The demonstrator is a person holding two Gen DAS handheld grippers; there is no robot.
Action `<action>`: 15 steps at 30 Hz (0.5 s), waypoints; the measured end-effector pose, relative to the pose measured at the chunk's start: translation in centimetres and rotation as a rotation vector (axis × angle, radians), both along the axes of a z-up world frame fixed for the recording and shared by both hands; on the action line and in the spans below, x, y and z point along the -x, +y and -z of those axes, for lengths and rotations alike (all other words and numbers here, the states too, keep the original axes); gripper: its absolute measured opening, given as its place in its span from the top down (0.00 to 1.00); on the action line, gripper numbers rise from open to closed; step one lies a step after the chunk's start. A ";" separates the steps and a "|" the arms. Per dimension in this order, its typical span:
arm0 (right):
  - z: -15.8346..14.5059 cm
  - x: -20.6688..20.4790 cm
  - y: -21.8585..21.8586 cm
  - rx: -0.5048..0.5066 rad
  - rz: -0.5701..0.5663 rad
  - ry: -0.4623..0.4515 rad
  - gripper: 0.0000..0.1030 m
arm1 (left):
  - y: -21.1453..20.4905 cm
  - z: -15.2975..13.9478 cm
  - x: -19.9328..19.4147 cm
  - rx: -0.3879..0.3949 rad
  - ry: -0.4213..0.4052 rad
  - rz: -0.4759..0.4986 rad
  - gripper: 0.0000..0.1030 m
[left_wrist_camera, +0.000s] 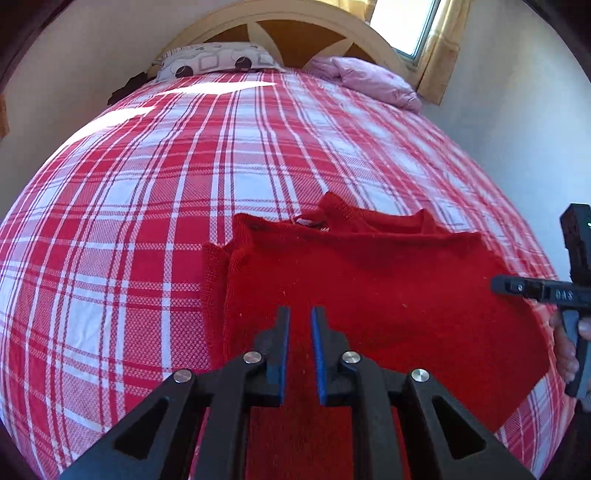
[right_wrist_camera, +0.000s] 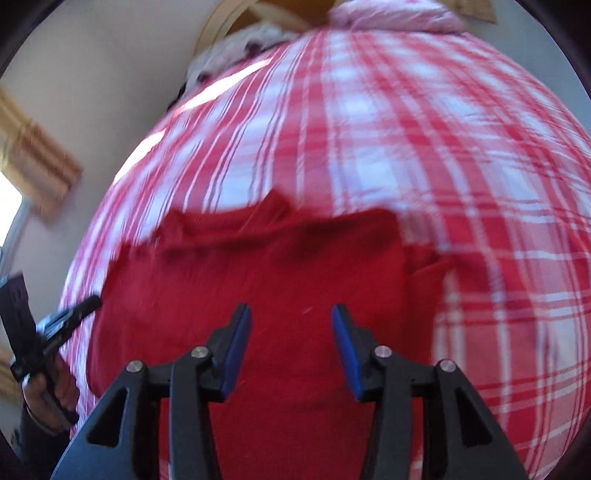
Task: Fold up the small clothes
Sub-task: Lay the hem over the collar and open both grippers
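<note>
A red knit sweater lies flat on the red-and-white plaid bedcover, its sides folded in and its collar toward the headboard. My left gripper hovers over its near part. The blue pads are drawn together to a narrow slit with nothing in it. In the blurred right wrist view the sweater lies under my right gripper, which is open, its pads wide apart and holding nothing. A hand holds the right tool at the sweater's right edge.
A patterned pillow and a pink pillow lie at the wooden headboard. A curtained window is at the back right. White walls flank the bed. Plaid cover stretches beyond the sweater.
</note>
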State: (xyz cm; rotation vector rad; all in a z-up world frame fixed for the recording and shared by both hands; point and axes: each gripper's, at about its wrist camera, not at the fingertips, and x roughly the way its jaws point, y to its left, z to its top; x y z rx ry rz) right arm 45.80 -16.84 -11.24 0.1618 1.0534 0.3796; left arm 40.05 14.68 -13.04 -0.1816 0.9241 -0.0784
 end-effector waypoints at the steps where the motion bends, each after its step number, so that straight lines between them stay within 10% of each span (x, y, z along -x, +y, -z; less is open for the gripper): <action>1: 0.6 -0.1 1.0 0.019 -0.015 0.006 0.49 | 0.1 0.6 -0.5 -0.022 0.021 -0.014 0.89; 9: 2.7 -0.7 0.5 0.033 0.047 -0.003 0.47 | 0.3 1.4 -0.1 -0.036 0.031 -0.032 0.88; 15: -0.8 5.7 -1.7 -0.039 0.083 -0.170 0.43 | -0.5 -2.1 6.5 -0.003 -0.121 -0.017 0.88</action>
